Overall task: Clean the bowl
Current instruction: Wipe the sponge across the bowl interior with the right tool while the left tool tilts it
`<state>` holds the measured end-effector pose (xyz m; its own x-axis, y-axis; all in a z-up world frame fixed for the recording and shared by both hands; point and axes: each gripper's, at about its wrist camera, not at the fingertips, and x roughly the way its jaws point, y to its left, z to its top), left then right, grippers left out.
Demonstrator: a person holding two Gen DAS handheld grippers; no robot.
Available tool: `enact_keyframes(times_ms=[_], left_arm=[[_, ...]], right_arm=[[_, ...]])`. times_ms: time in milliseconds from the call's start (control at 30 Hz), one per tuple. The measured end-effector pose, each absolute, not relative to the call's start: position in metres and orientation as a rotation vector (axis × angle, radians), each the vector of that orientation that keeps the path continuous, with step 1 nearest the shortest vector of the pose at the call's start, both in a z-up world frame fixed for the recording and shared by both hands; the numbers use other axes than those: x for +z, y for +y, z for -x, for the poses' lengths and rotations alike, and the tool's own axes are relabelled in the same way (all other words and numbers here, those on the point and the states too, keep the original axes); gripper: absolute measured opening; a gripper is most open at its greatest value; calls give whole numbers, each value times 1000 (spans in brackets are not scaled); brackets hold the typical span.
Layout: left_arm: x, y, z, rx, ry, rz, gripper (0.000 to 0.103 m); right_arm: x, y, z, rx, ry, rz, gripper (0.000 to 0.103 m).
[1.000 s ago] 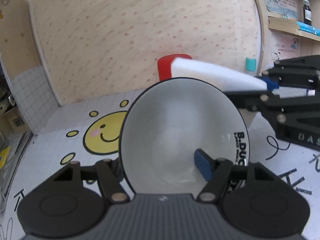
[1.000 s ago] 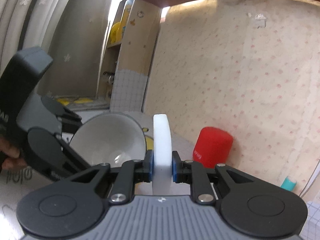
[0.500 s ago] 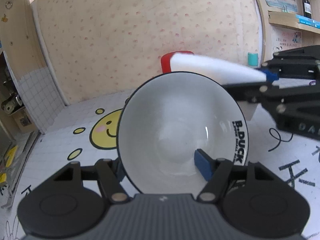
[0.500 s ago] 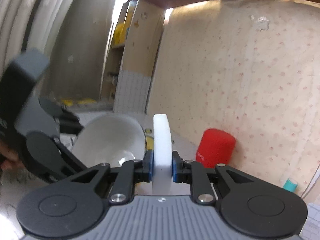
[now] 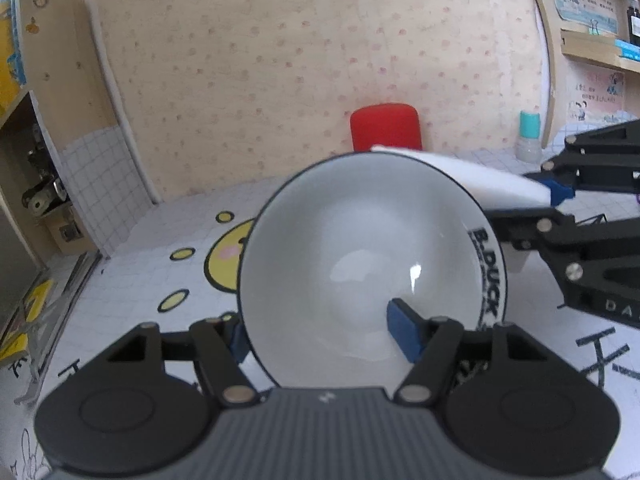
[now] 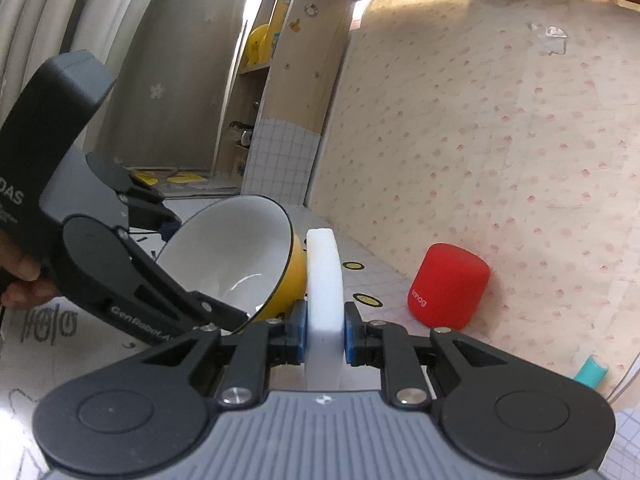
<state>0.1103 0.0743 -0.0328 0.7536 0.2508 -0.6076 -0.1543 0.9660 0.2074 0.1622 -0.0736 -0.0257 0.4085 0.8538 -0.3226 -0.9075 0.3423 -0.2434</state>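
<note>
- The left gripper [image 5: 320, 330] is holding the bowl [image 5: 360, 248] tipped on its side above the table [image 5: 132, 280], with the white inside facing the left wrist camera.
- One blue pad [image 5: 404, 334] is pressing inside the bowl at about 5 o'clock of its rim, and the other pad is sitting outside the wall at about 8 o'clock; its jaws have just been closing a little further on the bowl's wall between them.
- In the right wrist view the bowl [image 6: 240, 256] is showing a yellow outside and a dark rim, lying at 10 o'clock from the sponge.
- The right gripper [image 6: 325, 334] is clamped tight on a white sponge [image 6: 324, 280], which is standing on edge between its blue pads.
- In the left wrist view the sponge [image 5: 472, 178] is reaching along the bowl's rim at about 1 o'clock, just behind it; whether it is touching cannot be told.
- A red cylinder [image 6: 448, 286] is standing on the table against the wall, at 3 o'clock from the sponge.
- Part of a hand [image 6: 18, 280] is gripping the left gripper's handle at 9 o'clock of the right wrist view.
</note>
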Motion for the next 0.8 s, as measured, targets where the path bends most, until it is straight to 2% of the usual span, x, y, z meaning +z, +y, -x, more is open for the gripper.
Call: enact_keyframes(times_ms=[167, 500, 800], left_arm=[[-35, 74, -107, 227, 685, -149, 65], [-37, 79, -101, 246, 684, -130, 66], [-40, 78, -97, 257, 681, -138, 65]], right_arm=[[-17, -83, -164, 1186, 107, 305, 17], [-25, -69, -162, 1166, 160, 405, 17], [-16, -78, -160, 1220, 102, 301, 18]])
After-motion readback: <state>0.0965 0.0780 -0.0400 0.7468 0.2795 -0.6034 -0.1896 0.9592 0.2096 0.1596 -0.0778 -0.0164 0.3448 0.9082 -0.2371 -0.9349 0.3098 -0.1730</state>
